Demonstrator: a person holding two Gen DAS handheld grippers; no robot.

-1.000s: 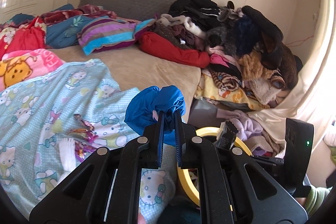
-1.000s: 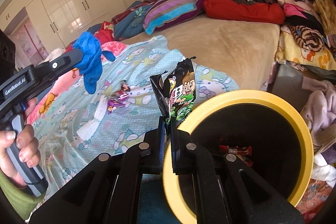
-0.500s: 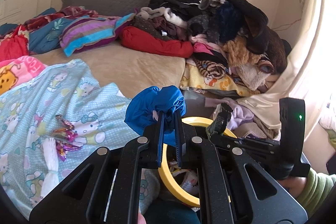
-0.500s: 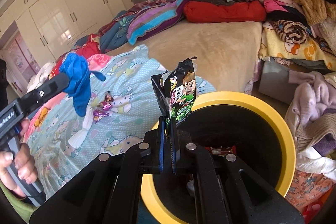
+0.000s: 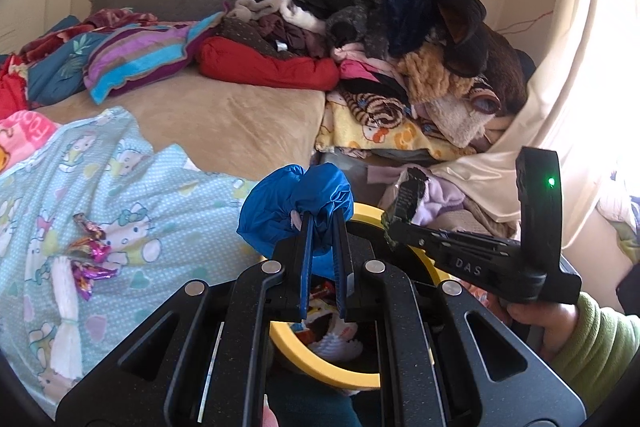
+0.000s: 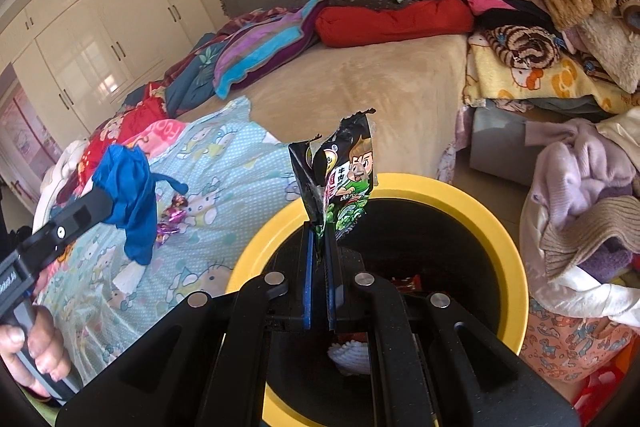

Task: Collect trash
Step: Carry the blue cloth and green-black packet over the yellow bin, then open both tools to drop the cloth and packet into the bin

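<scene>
left tool (image 5: 322, 223): clenched on a crumpled blue glove (image 5: 294, 211), which bunches over the fingertips and hangs a little to the left of them. in the right wrist view the same glove (image 6: 130, 195) droops from the tool tip above the bed cover.

right tool (image 6: 319, 233): clenched on the lower edge of a black snack packet (image 6: 340, 179) with a cartoon figure printed on it; the packet stands upright above the fingertips. in the left wrist view the packet (image 5: 406, 199) appears edge-on at the tip of the right tool.

yellow-rimmed bin (image 6: 460, 195): directly below and ahead of the right tool, black inside, holding red wrappers (image 6: 404, 281) and a white item (image 6: 352, 355). the packet sits over the near part of its rim. the left tool is over the left edge of the rim (image 5: 320, 367) in its own view.

light blue patterned cover (image 5: 120, 207): spread on the bed, carrying shiny purple candy wrappers (image 5: 90, 255) and a white tied strip (image 5: 66, 307), both well apart from the bin.

clothes pile (image 5: 400, 39): heaped at the far right of the bed.
</scene>
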